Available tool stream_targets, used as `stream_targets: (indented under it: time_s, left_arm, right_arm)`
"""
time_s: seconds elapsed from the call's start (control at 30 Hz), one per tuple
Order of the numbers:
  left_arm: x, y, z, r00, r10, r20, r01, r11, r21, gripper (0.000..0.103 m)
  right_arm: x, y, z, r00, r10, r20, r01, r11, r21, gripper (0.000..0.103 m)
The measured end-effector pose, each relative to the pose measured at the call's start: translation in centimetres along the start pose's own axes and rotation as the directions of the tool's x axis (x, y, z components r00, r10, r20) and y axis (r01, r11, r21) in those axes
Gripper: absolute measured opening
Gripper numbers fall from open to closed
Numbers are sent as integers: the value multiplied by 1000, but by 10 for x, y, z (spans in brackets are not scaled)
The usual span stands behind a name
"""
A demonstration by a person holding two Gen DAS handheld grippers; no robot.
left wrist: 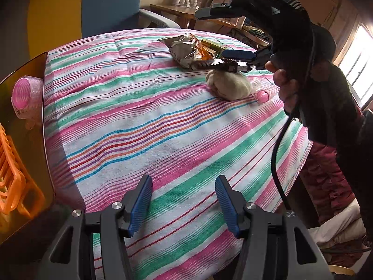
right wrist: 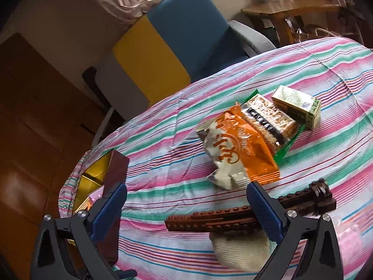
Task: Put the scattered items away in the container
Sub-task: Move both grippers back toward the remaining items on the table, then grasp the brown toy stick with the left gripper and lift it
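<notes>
A: Progress? Quick.
B: Early. The amber see-through plastic container (left wrist: 28, 144) sits at the table's edge on the left gripper's side. It holds a pink mesh hair roller (left wrist: 22, 93) and an orange plastic ribbed piece (left wrist: 14, 182). Everything else is out on the striped tablecloth (left wrist: 163, 128).
A: What's left?
B: Orange-and-white foil snack bag (right wrist: 242, 149), green-edged cracker packet (right wrist: 268, 121) and small green carton (right wrist: 297, 105), all toward the far edge. Nearer are the cream knitted ball (right wrist: 240, 249), the long brown toy-brick bar (right wrist: 209, 219) and a second pink roller (left wrist: 263, 96).
A: Grippers?
B: The left gripper (left wrist: 184, 200) is part open, empty, over bare cloth, well apart from everything. The right gripper (right wrist: 186, 186) has its jaws wide.
A: And the bar?
B: It rests on the ball and crosses under the right gripper's right-hand finger, not pinched. Probably the next pick.
</notes>
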State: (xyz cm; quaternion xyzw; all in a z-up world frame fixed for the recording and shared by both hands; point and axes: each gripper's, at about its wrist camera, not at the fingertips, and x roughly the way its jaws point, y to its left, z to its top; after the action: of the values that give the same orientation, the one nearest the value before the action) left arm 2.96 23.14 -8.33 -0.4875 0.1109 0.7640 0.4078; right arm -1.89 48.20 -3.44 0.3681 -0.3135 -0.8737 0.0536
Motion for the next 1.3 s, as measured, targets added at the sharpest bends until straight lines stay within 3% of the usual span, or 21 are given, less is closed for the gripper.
stream_targets:
  time_s: [0.17, 0.37, 0.47, 0.63, 0.77, 0.87, 1.13, 1.3]
  left_arm:
    - [-7, 3, -7, 1000, 10, 3, -10, 1000, -20, 57]
    - [-18, 5, -9, 1000, 20, 19, -19, 999, -37, 57]
    - [-23, 3, -1, 999, 5, 37, -4, 999, -40, 57]
    - [-23, -1, 23, 998, 5, 59, -3, 999, -42, 57]
    - [-17, -7, 52, 997, 50, 63, -49, 999, -20, 57]
    - [-5, -12, 71, 997, 61, 50, -61, 998, 2, 57]
    - [33, -26, 111, 997, 79, -6, -79, 996, 44, 57]
    - [59, -34, 128, 996, 74, -51, -70, 994, 83, 57]
  right_arm:
    - [5, 27, -37, 993, 100, -57, -101, 995, -4, 103]
    - [-9, 57, -88, 983, 159, -87, -163, 986, -45, 103]
    - [-25, 46, -104, 988, 140, -60, -141, 990, -13, 103]
    - [-52, 13, -119, 1000, -26, -14, 26, 999, 26, 103]
    - [-68, -7, -127, 979, -199, 34, 198, 980, 31, 103]
    - [-70, -15, -132, 964, -261, 48, 260, 965, 37, 103]
    - [-61, -19, -138, 954, -294, 61, 295, 955, -10, 103]
    - [-65, -26, -137, 964, -253, 80, 252, 967, 31, 103]
